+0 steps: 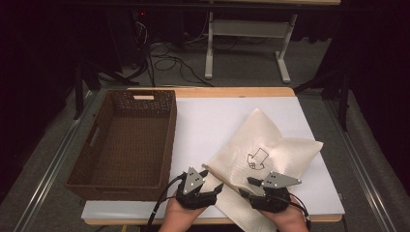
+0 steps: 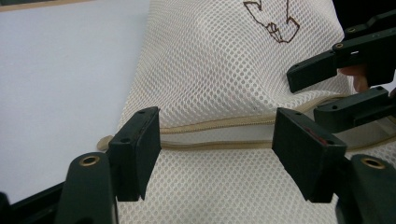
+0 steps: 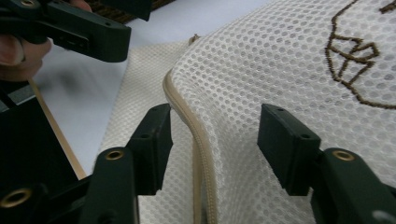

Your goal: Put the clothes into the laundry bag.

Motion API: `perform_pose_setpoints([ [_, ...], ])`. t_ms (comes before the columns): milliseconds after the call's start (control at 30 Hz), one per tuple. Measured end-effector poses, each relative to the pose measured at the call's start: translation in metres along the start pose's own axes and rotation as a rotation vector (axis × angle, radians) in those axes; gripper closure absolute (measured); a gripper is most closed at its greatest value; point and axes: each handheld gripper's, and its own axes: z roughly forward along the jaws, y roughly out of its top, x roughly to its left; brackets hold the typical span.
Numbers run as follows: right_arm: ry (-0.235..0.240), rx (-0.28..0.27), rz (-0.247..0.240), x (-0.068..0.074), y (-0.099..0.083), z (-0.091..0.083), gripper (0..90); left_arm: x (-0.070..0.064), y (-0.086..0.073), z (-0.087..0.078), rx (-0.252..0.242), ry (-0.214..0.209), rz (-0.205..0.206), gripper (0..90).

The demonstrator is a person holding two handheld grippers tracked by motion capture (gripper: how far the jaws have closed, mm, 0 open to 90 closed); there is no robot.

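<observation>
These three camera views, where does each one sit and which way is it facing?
High view: above the person's side, looking forward and down on the table, wicker basket and mesh bag; forearms and both grippers show.
Left gripper view: rides the left gripper, looking along its open jaws at the bag's zipper.
Right gripper view: rides the right gripper, facing the same zipper.
All three share the bag's brown embroidery.

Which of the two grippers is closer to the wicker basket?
The left gripper: it sits by the near right corner of the brown wicker basket, at the mesh bag's zipper end. The right gripper hovers farther right, over the bag.
</observation>
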Motion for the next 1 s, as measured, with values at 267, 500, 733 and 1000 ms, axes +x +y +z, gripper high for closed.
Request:
perform_pose_setpoints([
  [267,0.010,-0.019,0.008,0.007,0.002,0.001,36.6,0.001,0.000,0.000,0.001,0.003,-0.004,32.6],
  [500,0.024,-0.122,-0.003,0.012,0.013,-0.015,51.3,0.002,-0.001,0.001,0.001,0.004,-0.012,32.7],
  [733,-0.108,-0.103,-0.003,0.001,0.009,-0.017,86.3,0.001,-0.001,0.001,0.005,0.001,-0.011,32.8],
  [1000,-0.077,-0.029,0.032,-0.008,0.003,-0.009,70.0,0.003,-0.001,0.000,0.002,0.003,-0.017,32.8],
])
